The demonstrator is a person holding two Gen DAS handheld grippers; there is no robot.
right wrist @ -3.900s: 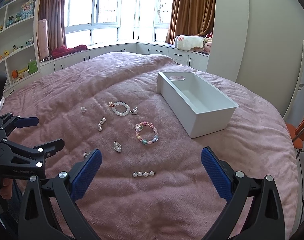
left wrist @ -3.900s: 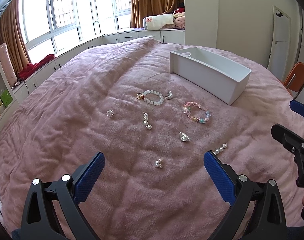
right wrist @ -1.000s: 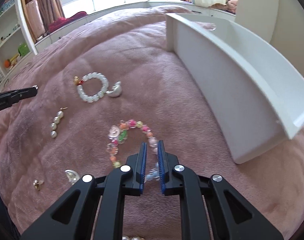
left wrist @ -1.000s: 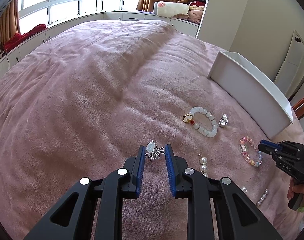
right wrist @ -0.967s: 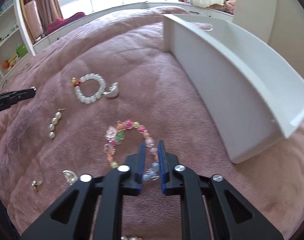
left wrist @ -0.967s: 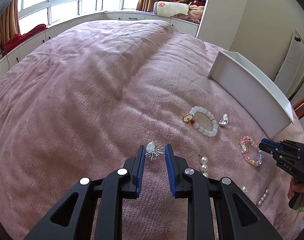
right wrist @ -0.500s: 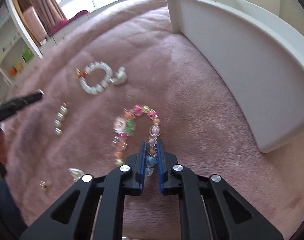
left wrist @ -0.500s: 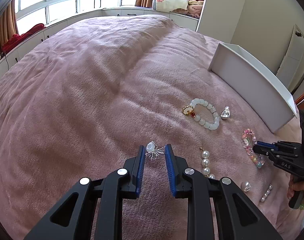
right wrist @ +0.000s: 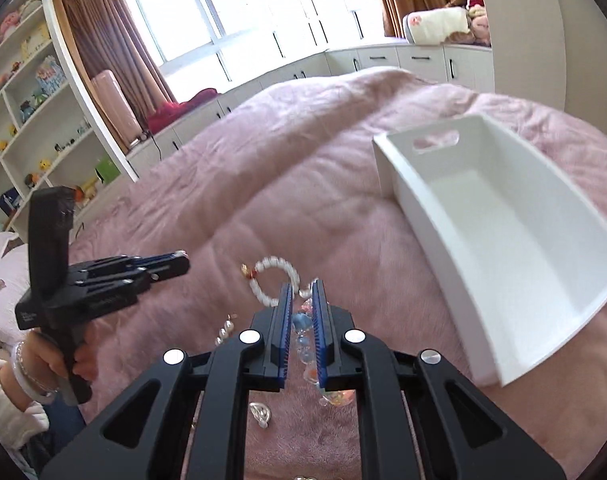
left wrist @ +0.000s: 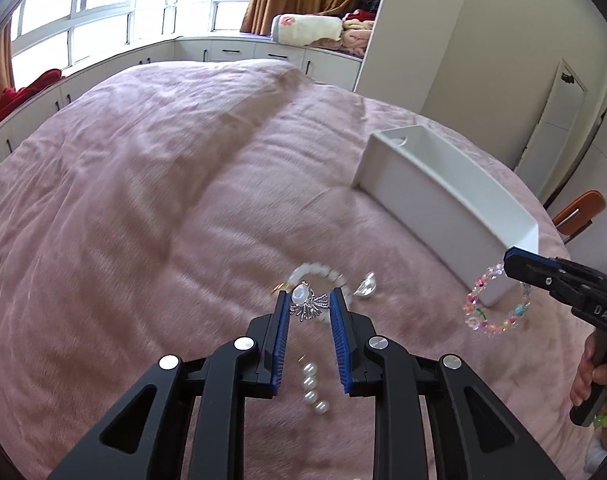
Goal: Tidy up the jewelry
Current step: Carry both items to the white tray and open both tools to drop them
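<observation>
My left gripper (left wrist: 306,300) is shut on a silver spiky brooch (left wrist: 306,302) and holds it above the pink bedspread (left wrist: 143,200). My right gripper (right wrist: 302,296) is shut on a colourful bead bracelet (right wrist: 303,344), which hangs below the jaws; it also shows in the left wrist view (left wrist: 493,304), dangling near the white box (left wrist: 443,200). The white box (right wrist: 503,216) is open and looks empty. A white bead bracelet (right wrist: 273,280), a pearl strand (left wrist: 313,388) and a silver shell piece (left wrist: 366,282) lie on the bed.
Another silver piece (right wrist: 261,412) lies on the bed under the right gripper. An orange chair (left wrist: 579,212) stands beyond the bed's right edge. Shelves (right wrist: 23,100) with toys line the wall at left. Window cabinets run along the far side.
Both grippers have lifted off the bed with their pieces. The brooch and the colourful bracelet now hang in the air, and both views have tilted up toward the white box.
</observation>
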